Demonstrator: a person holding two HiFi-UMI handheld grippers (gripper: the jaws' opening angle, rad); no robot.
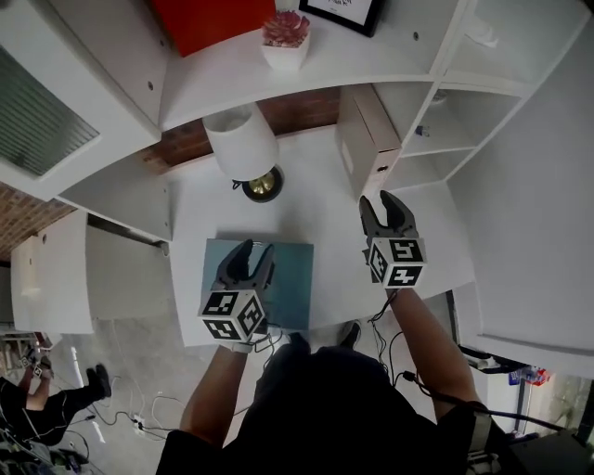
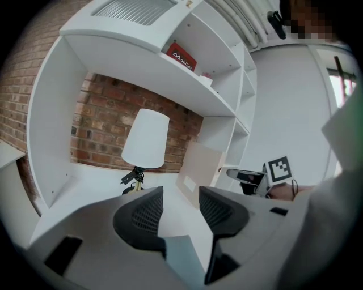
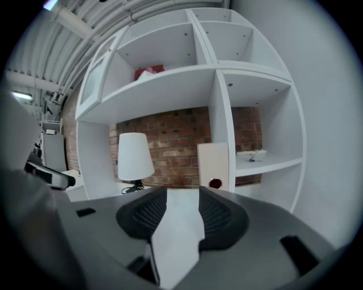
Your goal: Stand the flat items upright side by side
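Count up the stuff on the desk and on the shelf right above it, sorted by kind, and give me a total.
Flat items on the desk: 2, the teal flat item lying down and the pale flat item standing upright
lamp: 1
potted plant: 1
picture frame: 1
red book: 1
Total: 6

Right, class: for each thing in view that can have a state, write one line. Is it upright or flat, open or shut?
teal flat item: lying flat on the desk
pale flat box: standing upright against the shelf divider
lamp: upright on the desk
left claw: open, nothing between the jaws
right claw: open, nothing between the jaws
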